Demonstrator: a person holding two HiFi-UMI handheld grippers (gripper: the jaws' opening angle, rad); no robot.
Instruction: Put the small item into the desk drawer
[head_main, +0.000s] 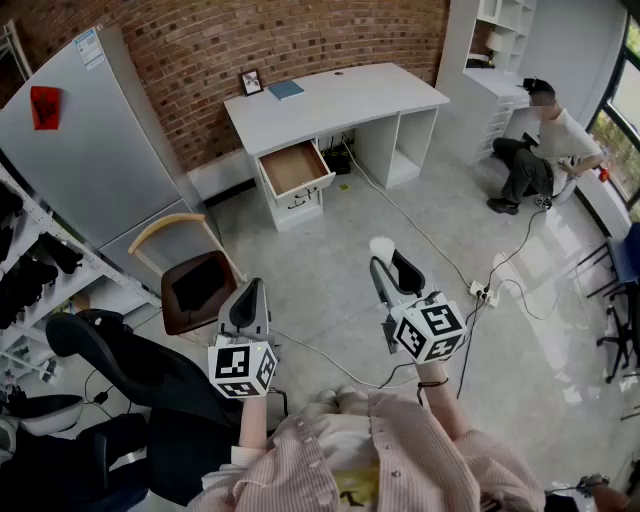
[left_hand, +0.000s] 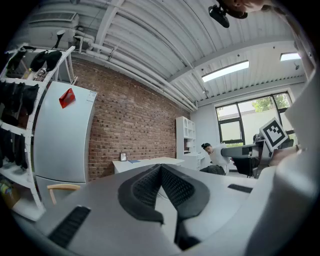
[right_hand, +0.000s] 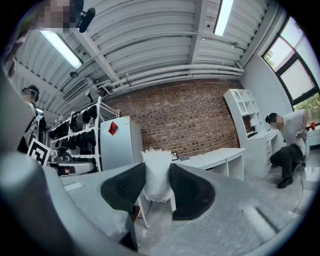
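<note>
My right gripper (head_main: 384, 256) is held level over the floor, shut on a small white item (right_hand: 157, 173) with a frayed top, which stands upright between its black pads (right_hand: 189, 191). The same white item (head_main: 381, 247) shows at the jaw tips in the head view. My left gripper (head_main: 246, 300) is shut with nothing in it; its pads (left_hand: 172, 187) meet at the tips. Ahead, against the brick wall, stands the white desk (head_main: 335, 97), and its drawer (head_main: 293, 166) is pulled open with a wooden bottom showing.
A wooden chair (head_main: 190, 270) stands left of my path, a black office chair (head_main: 120, 360) nearer me. A grey fridge (head_main: 90, 150) and shelves of shoes (head_main: 30, 260) line the left. Cables and a power strip (head_main: 482, 291) lie on the floor. A person (head_main: 545, 145) crouches far right.
</note>
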